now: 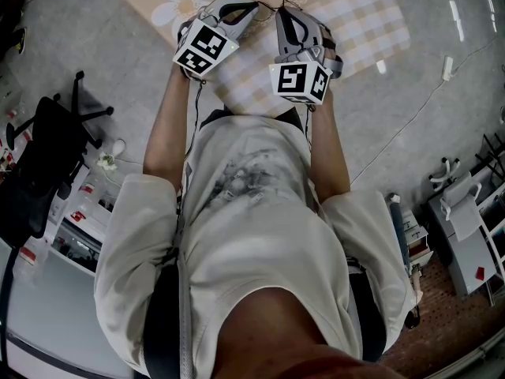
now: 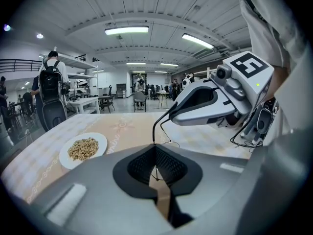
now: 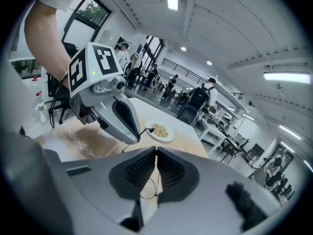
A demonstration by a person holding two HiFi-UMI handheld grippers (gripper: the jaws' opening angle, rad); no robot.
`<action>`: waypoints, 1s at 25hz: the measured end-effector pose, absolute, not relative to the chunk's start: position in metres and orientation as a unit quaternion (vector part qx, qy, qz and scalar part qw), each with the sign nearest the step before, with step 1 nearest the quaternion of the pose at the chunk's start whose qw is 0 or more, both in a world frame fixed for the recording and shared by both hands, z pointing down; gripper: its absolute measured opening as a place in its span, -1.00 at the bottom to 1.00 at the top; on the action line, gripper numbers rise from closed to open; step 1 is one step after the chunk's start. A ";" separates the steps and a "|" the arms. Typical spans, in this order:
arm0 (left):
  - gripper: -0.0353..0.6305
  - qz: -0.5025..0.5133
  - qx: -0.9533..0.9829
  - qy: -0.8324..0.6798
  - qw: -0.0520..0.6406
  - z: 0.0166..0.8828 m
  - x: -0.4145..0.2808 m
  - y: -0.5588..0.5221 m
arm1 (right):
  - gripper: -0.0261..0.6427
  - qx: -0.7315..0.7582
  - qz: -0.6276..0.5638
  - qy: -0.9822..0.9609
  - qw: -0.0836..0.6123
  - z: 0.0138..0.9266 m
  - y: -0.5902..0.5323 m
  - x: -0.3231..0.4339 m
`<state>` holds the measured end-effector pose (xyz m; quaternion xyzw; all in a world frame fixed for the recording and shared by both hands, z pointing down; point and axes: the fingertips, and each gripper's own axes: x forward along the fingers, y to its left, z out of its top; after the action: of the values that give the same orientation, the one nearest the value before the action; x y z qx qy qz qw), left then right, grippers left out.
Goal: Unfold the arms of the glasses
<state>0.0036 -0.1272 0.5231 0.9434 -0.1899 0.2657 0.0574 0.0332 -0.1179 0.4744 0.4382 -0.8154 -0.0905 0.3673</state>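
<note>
While both claws pinch wire glasses (image 2: 155,131), I hold pair raised off surface (image 2: 127,129) (room for arm to swing, I judge). Left claw (image 2: 155,147) clenched on frame, acting as anchor. Right claw (image 3: 156,150) clenched on other part, probably arm, wire running tip to tip. Plate (image 2: 83,150) well aside, no obstacle.

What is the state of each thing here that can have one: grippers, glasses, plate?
Left gripper: shut on the glasses.
Right gripper: shut on the glasses.
Glasses: held in the air by both; how far the arms are unfolded cannot be told.
Plate: holds a heap of food.
</note>
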 end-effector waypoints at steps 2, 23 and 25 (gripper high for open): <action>-0.87 0.267 0.943 -0.190 0.057 0.523 0.003 -0.127 | -0.85 0.442 -0.091 -0.814 0.367 0.473 -0.117 0.036; -0.87 0.270 0.940 -0.198 0.059 0.530 -0.001 -0.123 | -0.85 0.477 -0.085 -0.795 0.366 0.462 -0.113 0.062; -0.87 0.269 0.940 -0.198 0.059 0.530 -0.001 -0.123 | -0.85 0.482 -0.081 -0.793 0.364 0.462 -0.114 0.065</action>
<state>-0.0009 -0.1231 0.5296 0.9405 -0.1984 0.2694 0.0592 0.0647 -0.1136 0.4617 0.4820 -0.7930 -0.0815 0.3637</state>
